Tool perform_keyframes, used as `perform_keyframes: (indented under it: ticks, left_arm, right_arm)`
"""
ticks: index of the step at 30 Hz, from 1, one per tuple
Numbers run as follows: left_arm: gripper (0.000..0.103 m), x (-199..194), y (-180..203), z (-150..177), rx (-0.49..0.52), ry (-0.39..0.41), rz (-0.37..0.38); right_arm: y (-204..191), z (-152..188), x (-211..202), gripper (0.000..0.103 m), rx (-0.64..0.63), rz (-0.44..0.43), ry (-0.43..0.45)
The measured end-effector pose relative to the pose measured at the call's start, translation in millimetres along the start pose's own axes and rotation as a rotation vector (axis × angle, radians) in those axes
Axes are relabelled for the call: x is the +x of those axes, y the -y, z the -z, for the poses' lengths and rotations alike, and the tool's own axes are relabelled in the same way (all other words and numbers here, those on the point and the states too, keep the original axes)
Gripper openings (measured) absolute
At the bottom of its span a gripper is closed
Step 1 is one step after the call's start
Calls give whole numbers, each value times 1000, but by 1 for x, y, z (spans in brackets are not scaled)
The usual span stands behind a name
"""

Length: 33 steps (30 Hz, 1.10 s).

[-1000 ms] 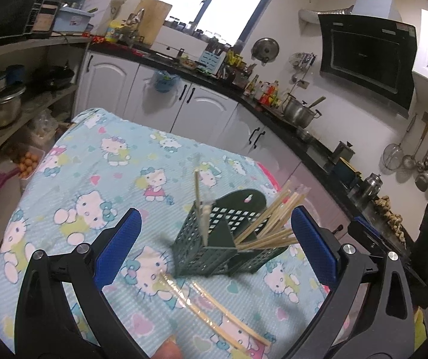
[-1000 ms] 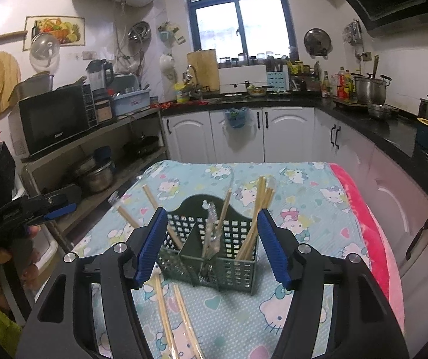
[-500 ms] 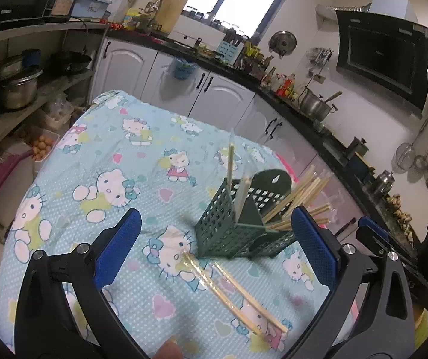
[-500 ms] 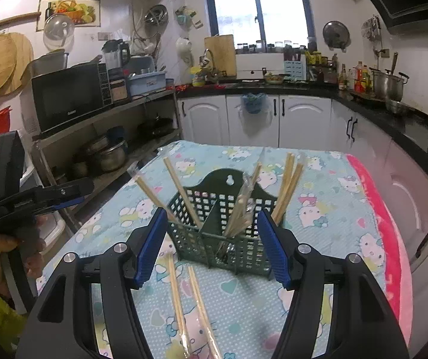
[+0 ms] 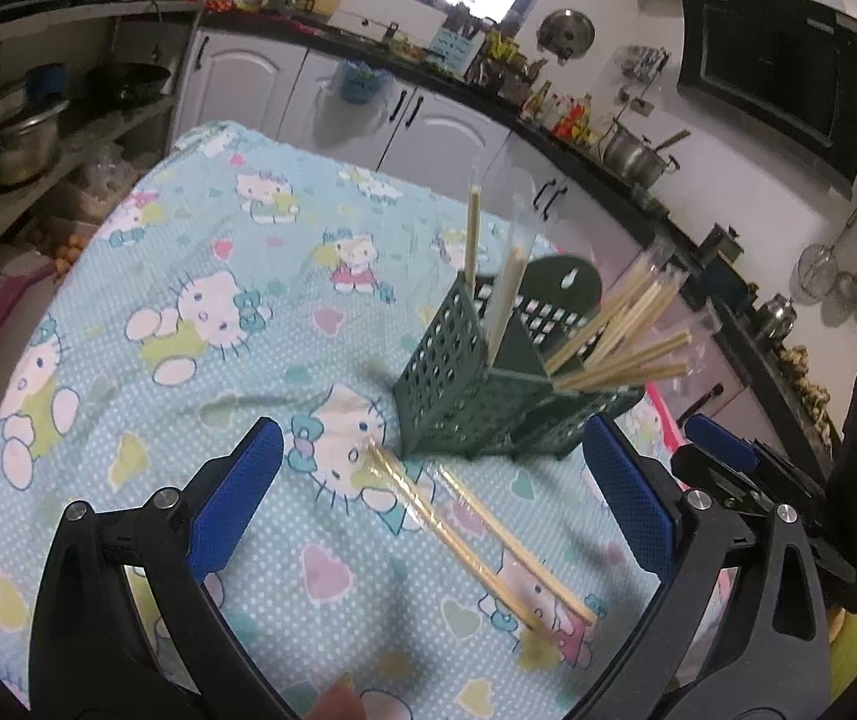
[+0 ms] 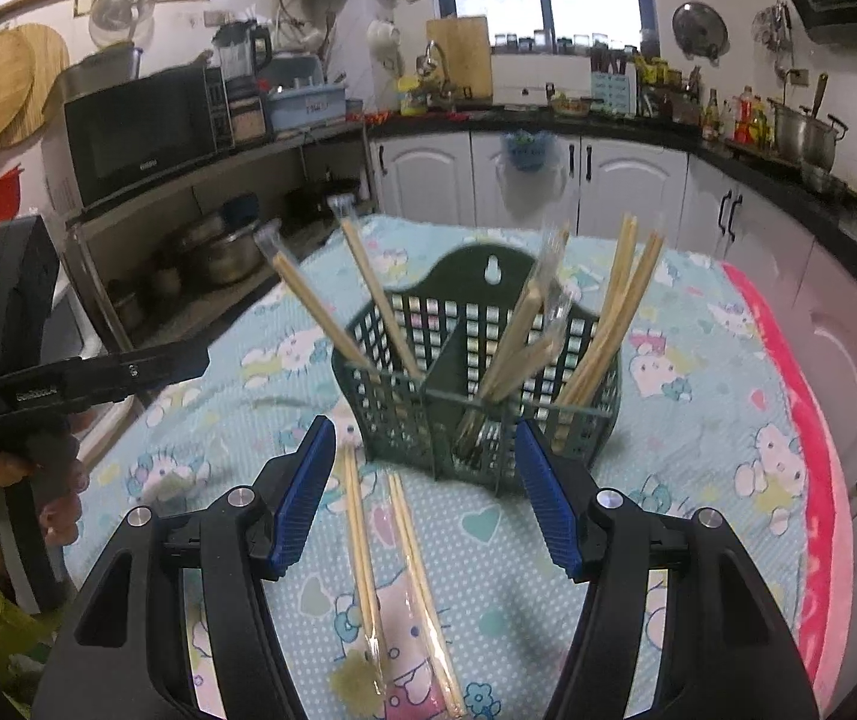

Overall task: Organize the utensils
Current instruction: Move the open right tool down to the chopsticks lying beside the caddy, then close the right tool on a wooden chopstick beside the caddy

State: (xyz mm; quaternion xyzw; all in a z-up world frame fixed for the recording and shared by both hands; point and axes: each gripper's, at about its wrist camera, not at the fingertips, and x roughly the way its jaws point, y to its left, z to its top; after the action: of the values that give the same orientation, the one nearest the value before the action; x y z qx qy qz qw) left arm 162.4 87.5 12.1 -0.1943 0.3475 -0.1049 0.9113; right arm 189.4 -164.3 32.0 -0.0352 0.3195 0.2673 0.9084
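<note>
A dark green slotted utensil holder stands on the Hello Kitty tablecloth. Several wrapped wooden chopsticks lean in its compartments. Two wrapped chopstick pairs lie flat on the cloth in front of the holder. My left gripper is open and empty, above the lying chopsticks. My right gripper is open and empty, just short of the holder, over the near chopsticks. The left gripper's body also shows in the right wrist view.
White kitchen cabinets and a black counter run behind the table. Open shelves with pots and a microwave stand at the left. A pink cloth edge marks the table's right side.
Both grippers have come closer to the table and tilted down. The holder and the lying chopsticks now look larger. Both stay open and empty.
</note>
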Motion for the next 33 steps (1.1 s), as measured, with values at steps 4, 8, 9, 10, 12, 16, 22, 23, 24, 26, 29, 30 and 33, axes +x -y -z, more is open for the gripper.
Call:
perform_keyframes:
  ticks: [4,8,9,10,12,16,22,23,24,26,29,30,33]
  left_arm:
    - [84,12,-4,6,-5,-44,-4]
    - [56,25,-8,13,-8,-95,-8]
    - [50,29,-11,14,-20,-112,2]
    - [48,31,-12,15,-28,-121,7]
    - [41,38,-16,18,-49,-145,14]
    - [37,50,-22,22,-89,-188,40]
    - [36,72,-23,25,-98,-234,37]
    - [36,76,-23,26,-98,-243,35]
    - [36,81,-23,27,-93,-254,29]
    - [36,88,-22,27,-84,-267,23]
    - [36,99,-23,28,-82,-288,10]
    - [36,103,-23,27,-82,-295,8]
    - [36,113,-24,27,-85,-318,1]
  right_arm:
    - [-1,9,14,60,-6,-1,-44]
    - [-3,16,27,48,-26,-4,-82]
    - [-3,19,31,47,-31,-7,-95]
    - [-3,21,34,43,-33,-8,-104]
    - [-3,24,42,40,-38,-12,-130]
    - [-4,31,59,33,-42,-24,-175]
    - [-8,38,88,31,-52,-40,-239]
    - [-10,40,92,30,-58,-43,-247]
    - [-11,41,98,30,-67,-44,-259]
    - [-13,43,106,29,-78,-45,-276]
    - [-16,47,120,28,-94,-44,-306]
    - [-17,47,124,28,-97,-46,-313]
    - [-19,48,134,28,-105,-48,-334]
